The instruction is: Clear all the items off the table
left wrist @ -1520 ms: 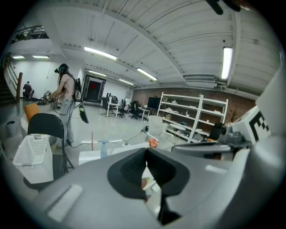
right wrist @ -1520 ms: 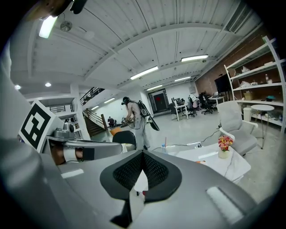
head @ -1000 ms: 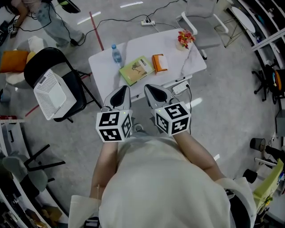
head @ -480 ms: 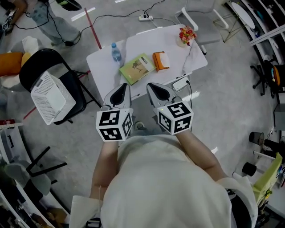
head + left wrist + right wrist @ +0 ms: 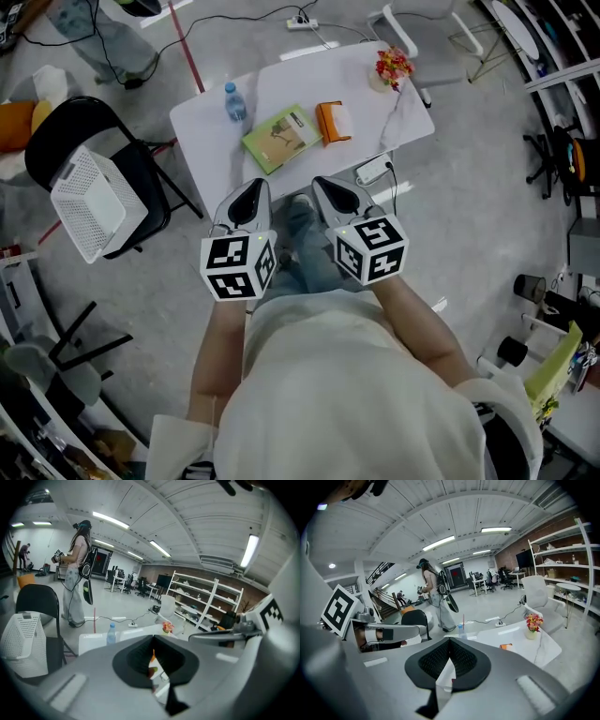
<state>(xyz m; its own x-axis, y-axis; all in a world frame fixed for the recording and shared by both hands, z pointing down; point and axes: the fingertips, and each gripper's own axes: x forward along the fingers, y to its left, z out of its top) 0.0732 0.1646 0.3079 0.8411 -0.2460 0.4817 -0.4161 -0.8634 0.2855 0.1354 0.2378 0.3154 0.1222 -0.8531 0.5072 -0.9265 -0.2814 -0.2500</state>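
Four items are on the white table [image 5: 300,80], one of each: one green book [image 5: 281,139] in the middle, one water bottle [image 5: 231,101] at its 10 o'clock, one orange box [image 5: 335,122] at its 2 o'clock, and one flower pot [image 5: 392,70] further that way. The table is at 12 o'clock from my two grippers. My left gripper [image 5: 250,190] and right gripper [image 5: 330,190] are both closed, holding nothing. Only the gripper views show the ceiling lamps [image 5: 110,520].
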